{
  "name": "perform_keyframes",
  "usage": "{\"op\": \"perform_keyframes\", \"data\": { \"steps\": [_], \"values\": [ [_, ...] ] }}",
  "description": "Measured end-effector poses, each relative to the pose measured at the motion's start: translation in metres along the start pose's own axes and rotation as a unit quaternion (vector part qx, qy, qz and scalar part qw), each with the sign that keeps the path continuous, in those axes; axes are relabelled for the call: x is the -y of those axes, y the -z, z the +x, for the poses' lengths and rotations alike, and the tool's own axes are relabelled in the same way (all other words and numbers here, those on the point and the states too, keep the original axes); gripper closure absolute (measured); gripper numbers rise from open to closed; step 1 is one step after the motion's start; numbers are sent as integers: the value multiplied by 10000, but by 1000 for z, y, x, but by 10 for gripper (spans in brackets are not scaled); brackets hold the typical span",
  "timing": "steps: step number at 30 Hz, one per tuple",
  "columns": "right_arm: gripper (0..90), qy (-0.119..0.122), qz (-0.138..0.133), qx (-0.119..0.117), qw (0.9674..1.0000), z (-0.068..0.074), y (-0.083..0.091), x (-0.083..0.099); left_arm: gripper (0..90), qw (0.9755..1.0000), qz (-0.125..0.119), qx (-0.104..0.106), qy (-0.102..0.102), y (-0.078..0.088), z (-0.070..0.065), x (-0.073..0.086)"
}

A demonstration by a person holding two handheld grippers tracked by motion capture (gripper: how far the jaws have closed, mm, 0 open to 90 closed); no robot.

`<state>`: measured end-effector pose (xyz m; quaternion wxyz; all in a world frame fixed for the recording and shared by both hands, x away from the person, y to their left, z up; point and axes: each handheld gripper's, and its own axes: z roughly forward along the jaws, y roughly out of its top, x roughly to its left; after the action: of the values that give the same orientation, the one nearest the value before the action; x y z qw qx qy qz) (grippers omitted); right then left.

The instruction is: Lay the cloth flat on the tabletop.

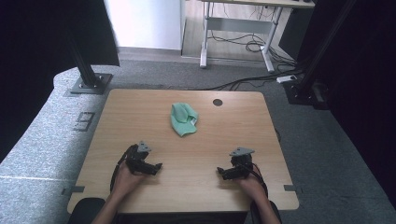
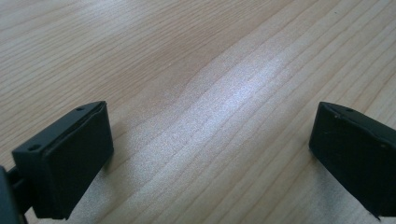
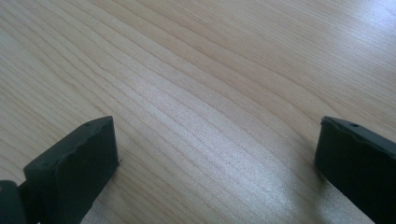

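While both hands rest near the 6 o'clock edge of the light wood-grain rectangular table [image 1: 140, 116], the crumpled mint-green cloth [image 1: 184, 119] lies by itself just past centre twd 12 o'clock, well apart from either tool. The left hand-held gripper [image 1: 156, 166] sits at approx 7 o'clock, jaws pointing twd 3; the right hand-held gripper [image 1: 221, 171] at approx 5 o'clock, jaws pointing twd 9, so the two face each other w/ bare wood between. In the left gripper view its black jaws stand wide apart w/ nothing but tabletop between them; same in the right gripper view, jaws spread, only wood grain in the gap. A grey three-cornered plate tops each tool. A small dark round grommet hole [image 1: 217, 102] sits in the table at approx 1 o'clock, near the far edge.

Room: grey speckled carpet [image 1: 42, 140] all round the table, black frame posts on base plates at 10 and 2 o'clock, dark curtains on both sides. Beyond 12 o'clock, a white-legged desk [image 1: 243, 28] w/ loose black cables on the floor under it, white wall panel to its left.
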<state>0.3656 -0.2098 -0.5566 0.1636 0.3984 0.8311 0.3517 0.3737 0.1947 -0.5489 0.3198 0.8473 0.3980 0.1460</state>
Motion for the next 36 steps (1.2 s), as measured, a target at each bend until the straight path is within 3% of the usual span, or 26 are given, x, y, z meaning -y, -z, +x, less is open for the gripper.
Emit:
{"op": "perform_keyframes", "data": {
  "steps": [14, 22, 36],
  "values": [
    [0, 0, 1, 1, 10000, 0, 0, 0, 36, 9999, 48, 94, -9, 1, 0, -3],
    [0, 7, -2, 3, 10000, 0, 0, 0, 60, 9999, -93, 143, -24, 5, 2, -13],
    [0, -57, 5, 56, 10000, 0, 0, -1, 148, 9989, -124, 319, -332, -3, -8, -41]
  ]
}}
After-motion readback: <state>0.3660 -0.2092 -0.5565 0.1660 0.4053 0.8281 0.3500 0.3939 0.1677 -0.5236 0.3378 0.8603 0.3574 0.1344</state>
